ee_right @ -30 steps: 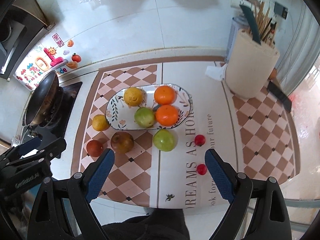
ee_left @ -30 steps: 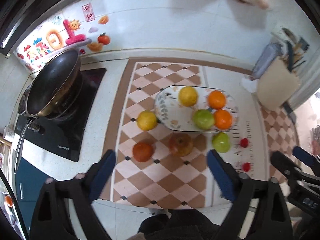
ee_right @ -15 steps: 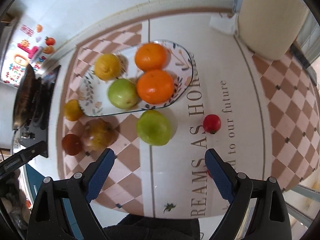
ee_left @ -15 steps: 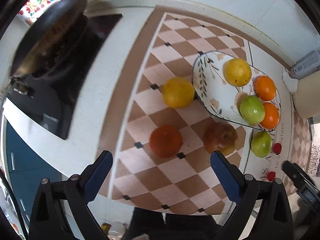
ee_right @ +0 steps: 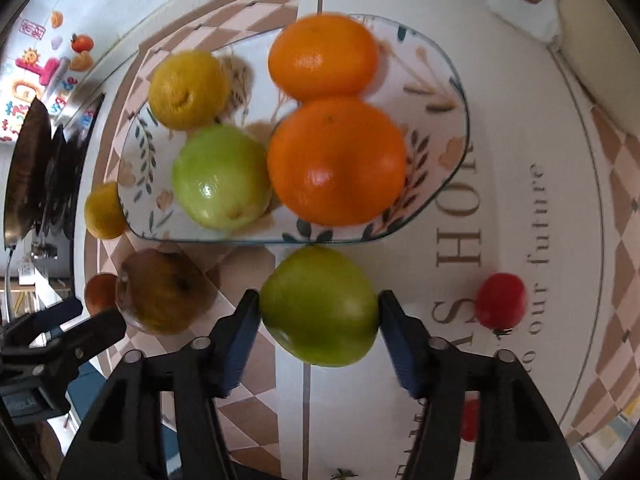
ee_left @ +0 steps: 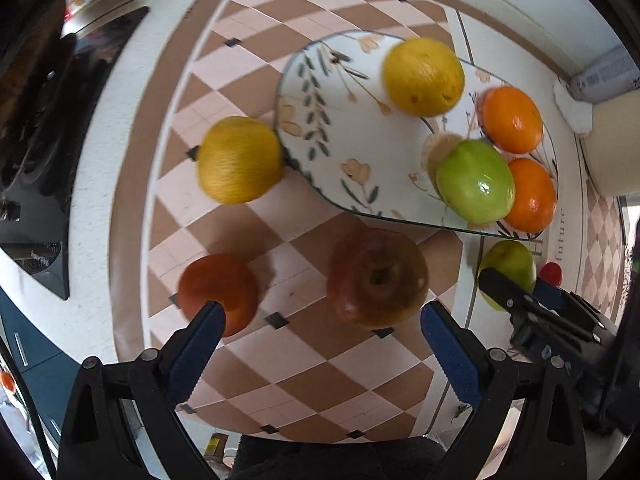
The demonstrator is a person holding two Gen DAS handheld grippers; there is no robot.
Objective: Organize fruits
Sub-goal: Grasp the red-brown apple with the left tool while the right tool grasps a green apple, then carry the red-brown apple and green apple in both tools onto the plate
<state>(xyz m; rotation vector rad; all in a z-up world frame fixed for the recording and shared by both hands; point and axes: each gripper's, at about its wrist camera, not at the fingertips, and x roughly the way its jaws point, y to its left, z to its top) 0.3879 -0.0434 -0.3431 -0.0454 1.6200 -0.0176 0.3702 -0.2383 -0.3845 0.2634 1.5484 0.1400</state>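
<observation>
Having dropped low in the last second, the right tongs [ee_right: 318,320] now bracket the green apple [ee_right: 320,308] just short of the plate [ee_right: 452,152], seemingly touching it, while the left tongs [ee_left: 320,320] hang open before the reddish apple [ee_left: 378,282], so both picks look imminent.

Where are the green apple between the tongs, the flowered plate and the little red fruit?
green apple [ee_right: 320,306]: right wrist view, middle of its skin.
flowered plate [ee_right: 460,128]: right wrist view, bare right rim.
little red fruit [ee_right: 501,300]: right wrist view, its centre.
</observation>
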